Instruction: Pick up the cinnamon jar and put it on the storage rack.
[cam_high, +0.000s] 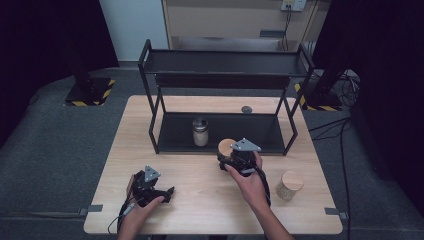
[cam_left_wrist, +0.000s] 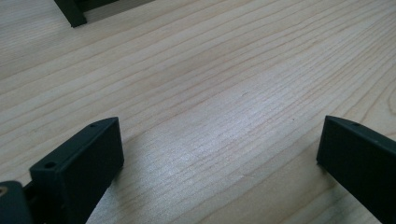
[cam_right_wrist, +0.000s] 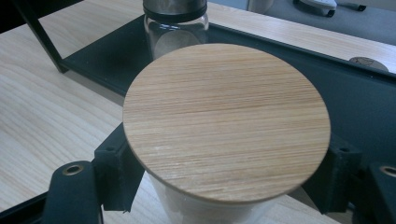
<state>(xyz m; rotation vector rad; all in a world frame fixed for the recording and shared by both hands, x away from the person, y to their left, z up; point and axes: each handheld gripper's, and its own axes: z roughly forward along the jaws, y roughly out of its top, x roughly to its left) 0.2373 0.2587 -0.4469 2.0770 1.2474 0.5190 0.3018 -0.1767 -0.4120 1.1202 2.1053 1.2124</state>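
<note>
A jar with a round wooden lid (cam_right_wrist: 226, 121) is clamped between the jaws of my right gripper (cam_right_wrist: 229, 184), which is shut on its pale body just under the lid. In the high view this jar (cam_high: 226, 146) and the right gripper (cam_high: 229, 157) are at the front edge of the black rack's lower shelf (cam_high: 250, 131). A glass jar with a metal lid (cam_high: 200, 131) stands on that shelf, just beyond the held jar (cam_right_wrist: 175, 23). My left gripper (cam_high: 159, 192) rests low at the table's front left, open, with bare wood between its jaws (cam_left_wrist: 219, 144).
A second wooden-lidded jar (cam_high: 290, 185) stands on the wooden table (cam_high: 200, 200) at the front right. A small dark disc (cam_high: 246, 109) lies behind the rack. The rack's upper shelf (cam_high: 222, 62) overhangs the lower one.
</note>
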